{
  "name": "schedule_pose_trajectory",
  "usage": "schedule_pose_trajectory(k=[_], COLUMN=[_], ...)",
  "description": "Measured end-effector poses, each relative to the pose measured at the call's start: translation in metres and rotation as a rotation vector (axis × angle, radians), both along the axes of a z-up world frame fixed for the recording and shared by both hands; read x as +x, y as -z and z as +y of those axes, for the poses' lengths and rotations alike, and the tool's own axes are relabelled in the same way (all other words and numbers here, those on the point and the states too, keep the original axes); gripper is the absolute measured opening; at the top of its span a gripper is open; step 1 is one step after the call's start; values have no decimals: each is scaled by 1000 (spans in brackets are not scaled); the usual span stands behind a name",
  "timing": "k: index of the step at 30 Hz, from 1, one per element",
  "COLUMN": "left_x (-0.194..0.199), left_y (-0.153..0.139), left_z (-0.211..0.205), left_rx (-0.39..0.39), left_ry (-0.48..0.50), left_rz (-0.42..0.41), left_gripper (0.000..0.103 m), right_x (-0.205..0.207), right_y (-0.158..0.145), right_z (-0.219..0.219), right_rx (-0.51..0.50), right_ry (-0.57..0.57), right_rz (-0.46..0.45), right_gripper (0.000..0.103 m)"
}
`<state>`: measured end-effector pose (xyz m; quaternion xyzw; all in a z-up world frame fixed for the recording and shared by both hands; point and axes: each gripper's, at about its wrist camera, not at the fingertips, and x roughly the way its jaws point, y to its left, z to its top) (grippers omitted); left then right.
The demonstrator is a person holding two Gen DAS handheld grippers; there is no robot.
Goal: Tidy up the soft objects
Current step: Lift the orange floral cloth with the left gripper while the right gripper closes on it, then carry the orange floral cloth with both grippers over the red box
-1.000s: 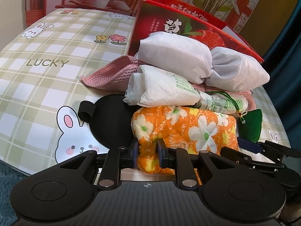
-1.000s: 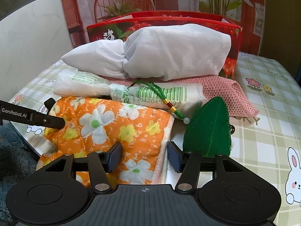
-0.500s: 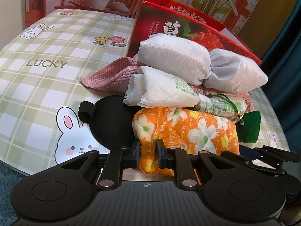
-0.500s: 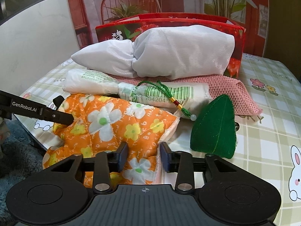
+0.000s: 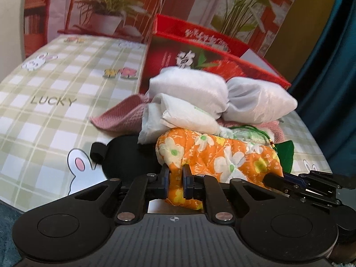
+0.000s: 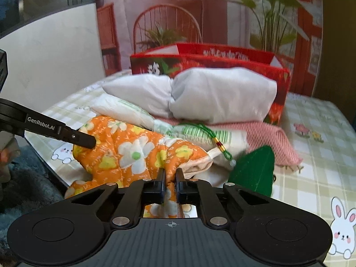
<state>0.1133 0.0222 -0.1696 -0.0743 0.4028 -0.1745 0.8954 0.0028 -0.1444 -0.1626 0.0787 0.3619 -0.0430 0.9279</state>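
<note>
green-checked tablecloth (image 5: pixel 44 115) carries a pile near its front edge, below a red box (image 6: pixel 222 60). left gripper (image 5: pixel 175 179) and right gripper (image 6: pixel 170 181) each pinch the orange floral quilted cloth (image 6: pixel 133 149) – lifting could drag down the white packet (image 5: pixel 189 120) resting on it.

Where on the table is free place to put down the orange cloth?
Free: the checked tablecloth left of the pink towel and red box. Also right of the green leaf. Crowded: the pile under the white bundle.
</note>
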Motion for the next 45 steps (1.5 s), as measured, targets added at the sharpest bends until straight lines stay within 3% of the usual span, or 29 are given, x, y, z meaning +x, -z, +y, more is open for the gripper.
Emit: schedule_pose_trajectory(k=[18,31,37,45], left_x=[-18,-18,-22,-16], left_y=[-29,-34,-50,-86], left_z=[3,3,4,-3], left_rx=[-60,-65,-57,-55], left_ry=[32,43,76,144], left_rz=[-117,-139,-219,-341], left_gripper=[12,12,12,12], right_x=[-17,-17,-21,-15], right_y=[-25,-24,-29,-58], right_z=[-1,0,-2,-11], right_rx=[-32,-37,-47,-69], right_ry=[23,23,25,6], right_rz=[-135,-148,-183,-260], right_gripper=[8,8,8,8])
